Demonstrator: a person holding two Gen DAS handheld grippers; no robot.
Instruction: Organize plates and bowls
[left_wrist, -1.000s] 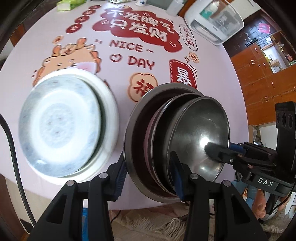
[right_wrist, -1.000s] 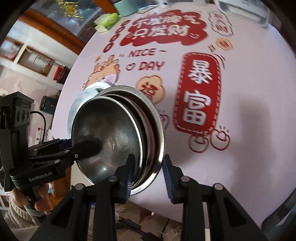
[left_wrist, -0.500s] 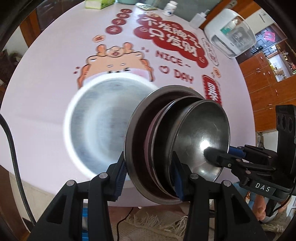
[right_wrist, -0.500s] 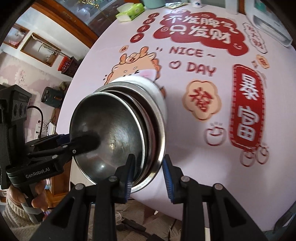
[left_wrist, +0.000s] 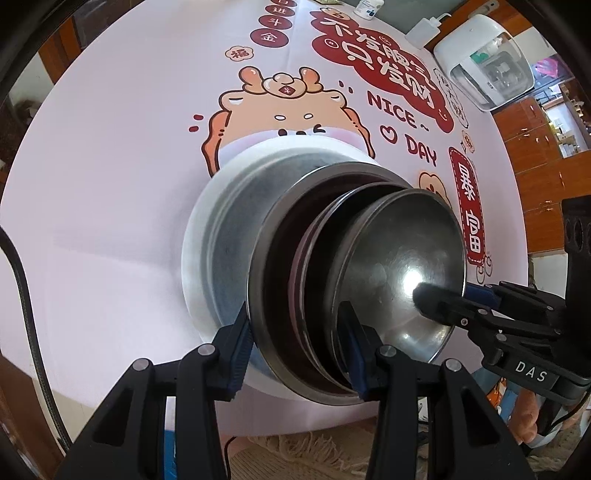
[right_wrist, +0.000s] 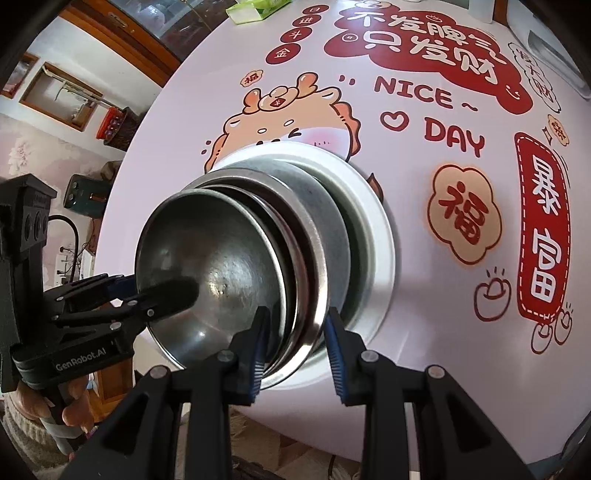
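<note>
Surface: round table under a pale pink cloth with a cartoon dragon, red Chinese lettering and "NICE DAY" print.
Back edge: green tissue pack at far left in the right wrist view; small white bottle, squeeze bottle and white appliance toward the right in the left wrist view.
Plate stack: white and blue plates lie flat on the cloth, over the dragon's lower half.
Left gripper: pinching the near rim of the steel bowl stack, one finger outside the largest bowl, the other inside the nest.
Bowl stack: about three nested steel bowls, largest outermost, held tilted above the plates. Contact with the plates is hard to tell from these angles.
Right gripper: pinching the opposite rim of the same stack, one finger inside, one outside; its inner finger shows black against the smallest bowl's shiny inside.
Person: a hand wraps the left gripper's handle at lower left of the right wrist view.
Floor: fringed rug below the table edge.
</note>
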